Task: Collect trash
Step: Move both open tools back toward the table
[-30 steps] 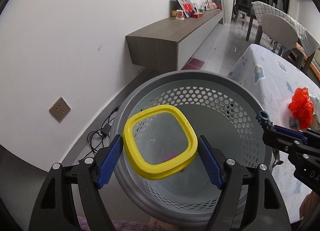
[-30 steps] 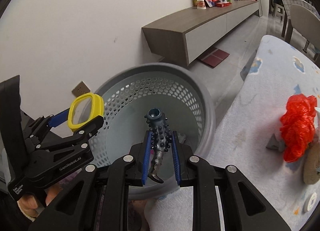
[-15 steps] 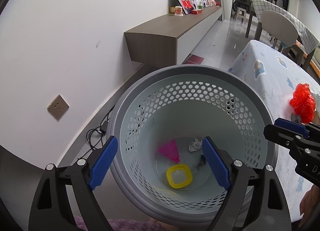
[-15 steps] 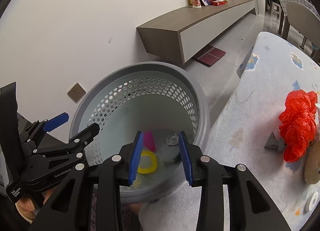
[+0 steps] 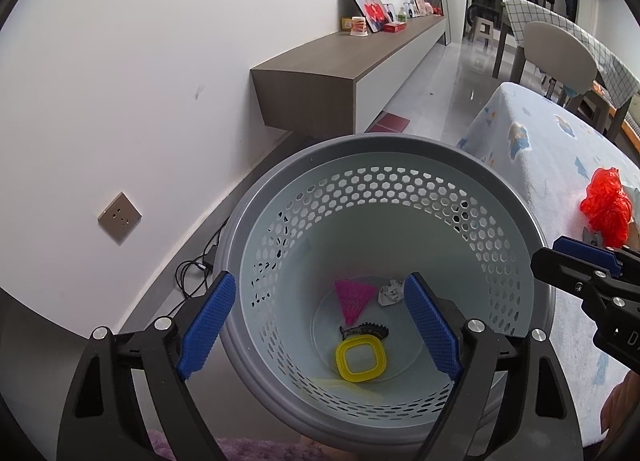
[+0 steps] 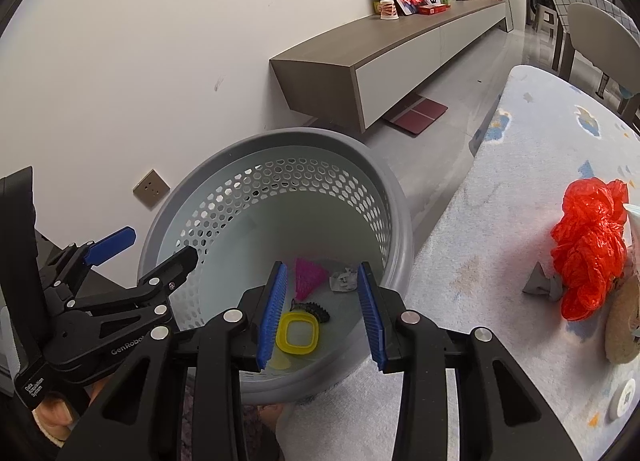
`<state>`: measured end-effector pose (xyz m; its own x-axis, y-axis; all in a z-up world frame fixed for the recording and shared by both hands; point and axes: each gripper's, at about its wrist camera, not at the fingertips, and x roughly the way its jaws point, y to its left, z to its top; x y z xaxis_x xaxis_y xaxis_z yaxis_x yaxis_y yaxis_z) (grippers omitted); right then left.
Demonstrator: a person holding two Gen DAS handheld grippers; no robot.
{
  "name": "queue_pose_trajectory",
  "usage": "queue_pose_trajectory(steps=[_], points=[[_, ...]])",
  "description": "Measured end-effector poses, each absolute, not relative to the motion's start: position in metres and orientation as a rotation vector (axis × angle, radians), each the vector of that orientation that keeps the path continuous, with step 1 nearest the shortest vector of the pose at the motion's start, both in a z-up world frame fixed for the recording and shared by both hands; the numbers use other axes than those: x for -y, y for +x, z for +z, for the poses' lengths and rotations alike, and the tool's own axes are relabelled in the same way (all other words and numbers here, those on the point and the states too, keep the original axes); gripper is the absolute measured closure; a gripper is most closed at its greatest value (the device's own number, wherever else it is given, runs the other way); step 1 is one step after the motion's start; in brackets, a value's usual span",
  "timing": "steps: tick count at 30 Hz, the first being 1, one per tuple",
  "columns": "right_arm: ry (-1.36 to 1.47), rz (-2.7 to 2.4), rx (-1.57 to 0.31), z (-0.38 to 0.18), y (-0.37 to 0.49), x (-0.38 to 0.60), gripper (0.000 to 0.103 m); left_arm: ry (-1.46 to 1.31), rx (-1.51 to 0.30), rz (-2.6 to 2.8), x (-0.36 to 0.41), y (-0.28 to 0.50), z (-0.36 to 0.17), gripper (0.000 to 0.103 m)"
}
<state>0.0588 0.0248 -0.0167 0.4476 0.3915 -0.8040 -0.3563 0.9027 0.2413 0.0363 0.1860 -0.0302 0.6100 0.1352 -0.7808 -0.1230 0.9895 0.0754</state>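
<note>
A grey perforated basket [image 5: 380, 145] [image 6: 280, 137] stands on the floor beside the table. On its bottom lie a yellow square ring [image 5: 361, 359] [image 6: 298, 335], a dark spiky piece [image 5: 366, 330] [image 6: 314, 309], a pink fan-shaped piece [image 5: 354, 297] and a crumpled white scrap [image 5: 390, 291]. My left gripper [image 5: 319, 279] [image 6: 160, 245] hangs open and empty over the basket. Over the basket's near right rim, my right gripper [image 6: 322, 267] [image 5: 552, 255] is open a little, with nothing between its pads. A crumpled red plastic bag [image 6: 588, 245] [image 5: 606, 207] lies on the table.
The table [image 6: 500, 189] has a pale patterned cloth, with a small grey piece [image 6: 542, 285] and a beige round thing [image 6: 622, 329] beside the bag. A wall socket [image 5: 119, 217], cables [image 5: 196, 273], a floating sideboard [image 5: 320, 73] and a chair [image 5: 560, 57] are around.
The yellow ring left my left gripper and the dark spiky piece left my right gripper. Both now lie in the basket, and both grippers have opened.
</note>
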Motion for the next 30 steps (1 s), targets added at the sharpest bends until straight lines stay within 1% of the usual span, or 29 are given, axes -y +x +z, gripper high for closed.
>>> queue_pose_trajectory(steps=[18,23,30], points=[[0.063,0.422,-0.989,-0.009,0.043,-0.009,0.067,0.025,-0.875,0.130,-0.174,0.032,-0.023,0.018],[0.092,0.385,-0.977,-0.007,0.033,0.006,0.065,0.026,-0.859,0.110,-0.167,0.029,-0.019,0.017],[0.146,0.316,-0.975,-0.007,0.013,0.036,0.063,0.042,-0.838,0.060,-0.147,0.025,-0.014,0.016]])
